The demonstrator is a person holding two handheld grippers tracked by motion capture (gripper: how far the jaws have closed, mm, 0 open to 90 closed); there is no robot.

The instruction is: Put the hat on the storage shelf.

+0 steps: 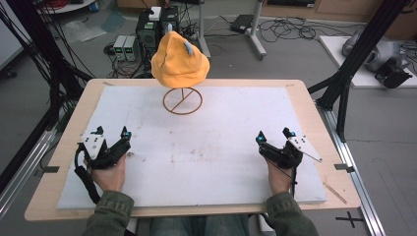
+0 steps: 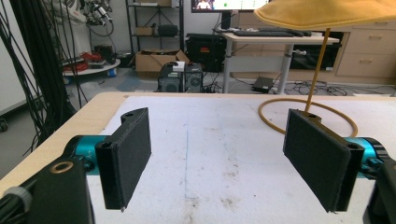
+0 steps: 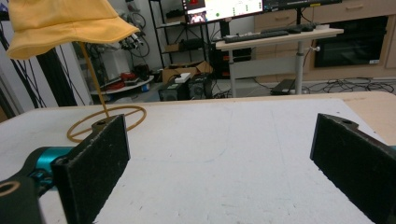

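White foam sheeting (image 1: 196, 162) covered most of the wooden bench (image 1: 64, 162), marked by faint scuffs and brownish stains near its middle. At the far edge of the sheet stood a thin wire stand (image 1: 183, 101) with a ring base, and a yellow bucket hat (image 1: 179, 60) sat draped over its top, well apart from both hands. Behind the bench, the floor carried tangled cables and a few electronic boxes (image 1: 127, 46).

The person's left gripper (image 1: 112, 132) rested at the near left of the sheet, held from below by the left hand (image 1: 110, 174); its jaws stood wide apart with nothing between them. The right gripper (image 1: 274, 135) lay at the near right, in the right hand (image 1: 278, 178), its jaws likewise spread and empty. Both pointed away from the person, toward the hat.

From the left gripper view, the hat's brim (image 2: 327, 11) hung at the upper right, with the stand's ring (image 2: 308, 119) beyond the right jaw. From the right gripper view, the hat (image 3: 60, 23) appeared at the upper left above the ring (image 3: 107, 119).
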